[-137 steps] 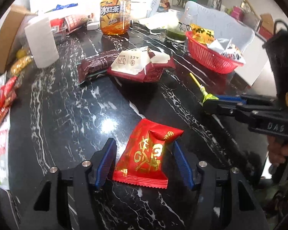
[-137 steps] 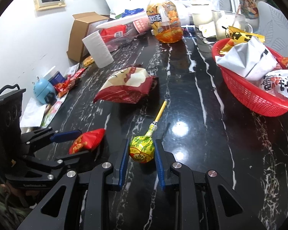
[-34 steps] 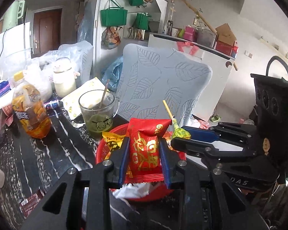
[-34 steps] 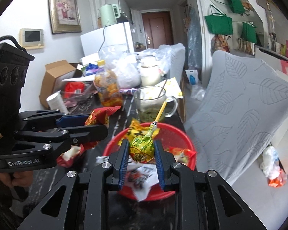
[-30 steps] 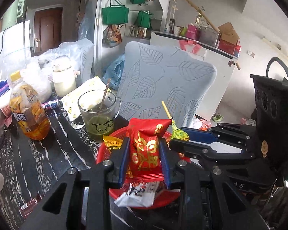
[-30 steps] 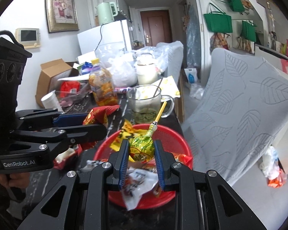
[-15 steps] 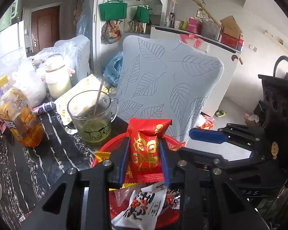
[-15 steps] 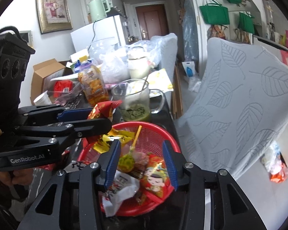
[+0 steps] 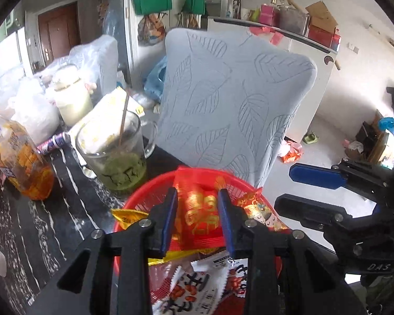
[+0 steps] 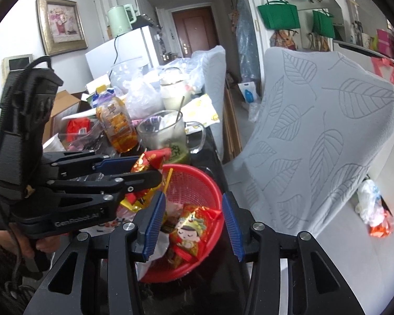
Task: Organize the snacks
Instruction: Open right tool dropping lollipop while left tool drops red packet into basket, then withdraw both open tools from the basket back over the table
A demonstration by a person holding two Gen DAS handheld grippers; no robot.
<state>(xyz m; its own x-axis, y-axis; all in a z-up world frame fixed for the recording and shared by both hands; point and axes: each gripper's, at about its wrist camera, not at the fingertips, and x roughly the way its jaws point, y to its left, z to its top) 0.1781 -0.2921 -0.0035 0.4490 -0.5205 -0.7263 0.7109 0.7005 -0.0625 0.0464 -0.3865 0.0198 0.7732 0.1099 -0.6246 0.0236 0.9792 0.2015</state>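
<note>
A red mesh basket (image 9: 144,197) (image 10: 197,181) with several snack packs stands at the table's end. My left gripper (image 9: 197,210) (image 10: 144,169) hovers over it with its jaws opening. The red snack packet (image 9: 199,210) (image 10: 151,158) is still between the pads, blurred and slipping down. Beside it, my right gripper (image 10: 193,223) (image 9: 296,191) stands open over the basket with nothing in it. The lollipop lies inside the basket; only its yellow stick (image 10: 168,179) shows. A red cartoon-face packet (image 10: 189,229) lies below the right fingers.
A glass mug of green drink (image 9: 113,152) (image 10: 165,136) and an iced tea bottle (image 9: 18,162) (image 10: 115,128) stand just behind the basket on the black marble table (image 9: 39,223). A chair with a leaf-print cover (image 9: 236,105) (image 10: 315,144) stands past the table's end.
The right gripper opened and the lollipop dropped into the basket. Both grippers sank closer over the basket. The left jaws have started to part, and the red packet is sliding.
</note>
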